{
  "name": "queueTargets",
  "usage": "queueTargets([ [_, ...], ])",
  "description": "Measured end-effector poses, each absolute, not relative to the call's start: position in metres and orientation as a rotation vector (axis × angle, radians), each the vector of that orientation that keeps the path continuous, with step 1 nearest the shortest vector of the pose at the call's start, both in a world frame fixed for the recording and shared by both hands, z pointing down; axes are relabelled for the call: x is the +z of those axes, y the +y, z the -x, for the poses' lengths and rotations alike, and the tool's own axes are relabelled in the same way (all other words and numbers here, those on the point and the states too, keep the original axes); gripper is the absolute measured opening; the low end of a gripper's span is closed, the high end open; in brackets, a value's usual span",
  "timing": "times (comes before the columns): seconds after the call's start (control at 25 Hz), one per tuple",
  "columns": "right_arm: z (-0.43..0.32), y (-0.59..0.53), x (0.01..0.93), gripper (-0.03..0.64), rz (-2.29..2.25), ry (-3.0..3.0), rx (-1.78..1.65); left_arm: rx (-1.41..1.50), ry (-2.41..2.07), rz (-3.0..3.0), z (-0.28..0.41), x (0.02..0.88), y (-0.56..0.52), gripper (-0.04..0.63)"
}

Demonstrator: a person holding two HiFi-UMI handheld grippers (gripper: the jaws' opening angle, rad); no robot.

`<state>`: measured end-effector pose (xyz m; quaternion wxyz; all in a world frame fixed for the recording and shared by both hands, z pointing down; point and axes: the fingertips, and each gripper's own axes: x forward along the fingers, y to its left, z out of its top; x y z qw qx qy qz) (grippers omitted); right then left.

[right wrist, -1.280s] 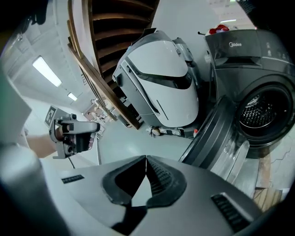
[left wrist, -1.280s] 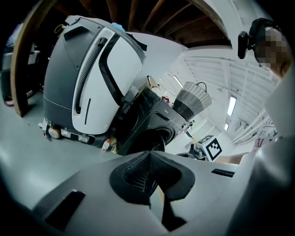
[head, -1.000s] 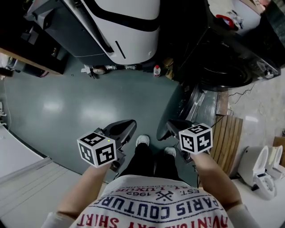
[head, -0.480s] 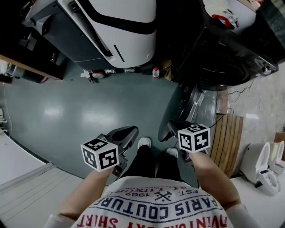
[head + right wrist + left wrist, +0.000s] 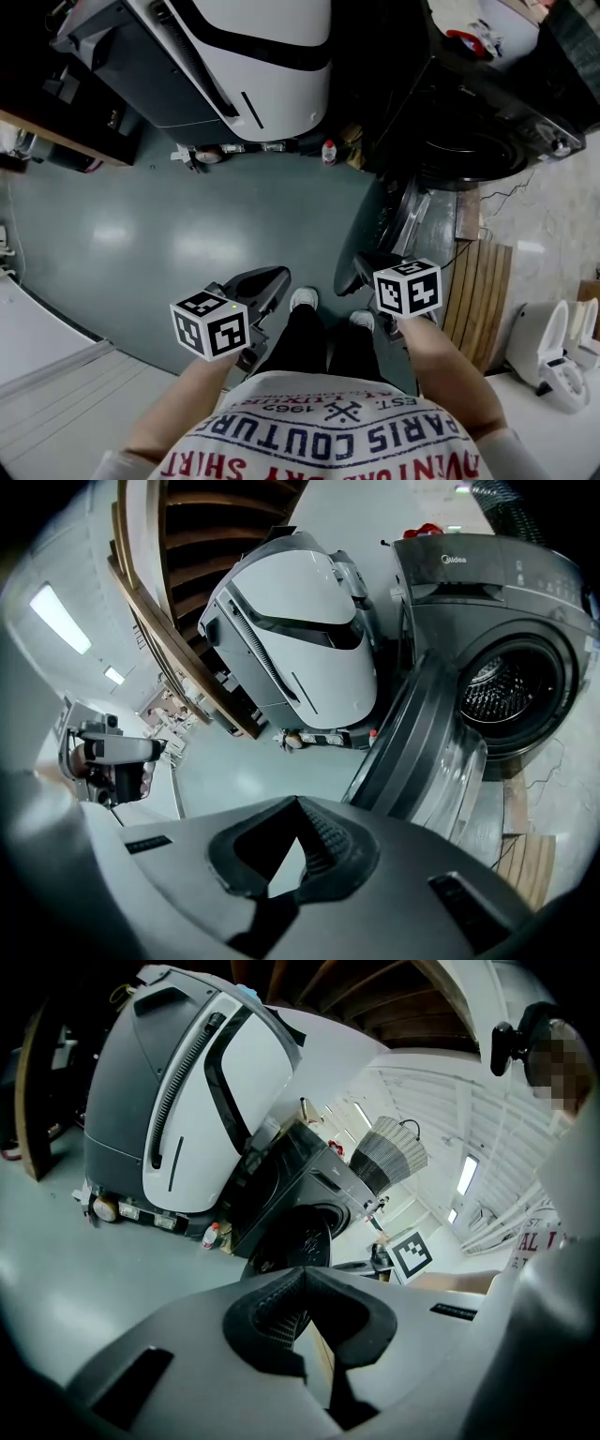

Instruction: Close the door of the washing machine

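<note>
The dark grey washing machine stands at the upper right, its drum showing. Its round door hangs open, swung out toward me, and appears edge-on in the head view as door. The left gripper view shows the machine with the door in front of it. My left gripper and right gripper are held low near my body, well short of the door. Both are shut with nothing between the jaws, seen as left gripper and right gripper.
A large white and grey floor-cleaning machine stands left of the washer, with a small bottle on the floor between them. A wooden slatted board lies at the right, next to a white fixture. My feet stand on the grey floor.
The head view has shifted slightly and the left gripper sits a little lower. Both grippers stay shut near my body. The door has not moved.
</note>
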<state>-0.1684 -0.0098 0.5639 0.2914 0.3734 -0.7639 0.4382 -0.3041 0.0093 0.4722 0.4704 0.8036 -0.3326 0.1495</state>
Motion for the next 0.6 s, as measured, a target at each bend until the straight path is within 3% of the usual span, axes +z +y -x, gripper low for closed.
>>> queueTargets([
  [0.6, 0.155, 0.002, 0.566, 0.02, -0.996, -2.026, 1.161, 0.377, -0.813, -1.976, 0.284, 0.469, 0.027, 0.028],
])
